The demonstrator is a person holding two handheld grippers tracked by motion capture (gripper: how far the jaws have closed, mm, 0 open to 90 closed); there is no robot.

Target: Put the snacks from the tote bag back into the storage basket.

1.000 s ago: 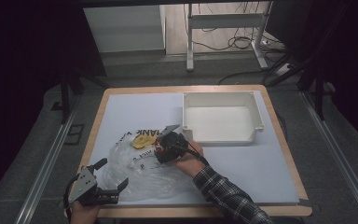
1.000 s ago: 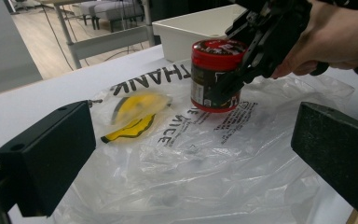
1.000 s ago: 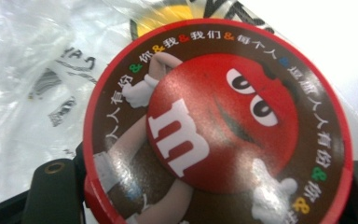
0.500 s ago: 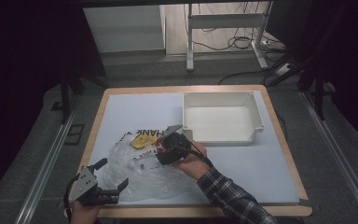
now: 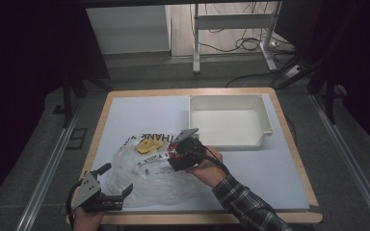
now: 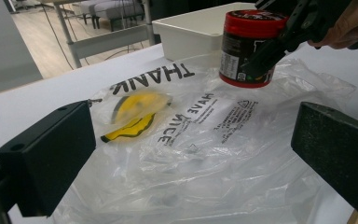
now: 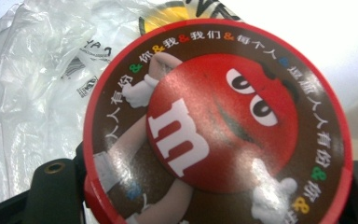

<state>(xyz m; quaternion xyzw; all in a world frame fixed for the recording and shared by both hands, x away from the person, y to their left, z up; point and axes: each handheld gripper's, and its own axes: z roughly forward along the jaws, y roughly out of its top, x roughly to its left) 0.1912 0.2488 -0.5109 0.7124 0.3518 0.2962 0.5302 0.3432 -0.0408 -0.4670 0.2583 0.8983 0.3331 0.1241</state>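
A jar with a red lid (image 7: 214, 121) and a brown label is clamped between the jaws of my right gripper (image 7: 209, 189), which is shut on it. In the high view the jar (image 5: 173, 156) hangs just above the right part of a clear plastic bag (image 5: 149, 175). The left gripper view shows the jar (image 6: 246, 46) upright and lifted off the bag (image 6: 205, 154). The bag bears black lettering and a yellow smiley print (image 5: 147, 144). My left gripper (image 5: 116, 179) stands open at the bag's near left edge, its fingers (image 6: 49, 156) wide apart over the plastic with nothing between them.
A white rectangular bin (image 5: 265, 115) stands at the table's back right, just beyond the jar. The white table top (image 5: 125, 108) has a wooden rim. Metal rails run along the floor on both sides, and cables lie on the floor behind.
My right gripper has carried the jar a little to the right and upward, toward the white bin. The left gripper has stayed where it was.
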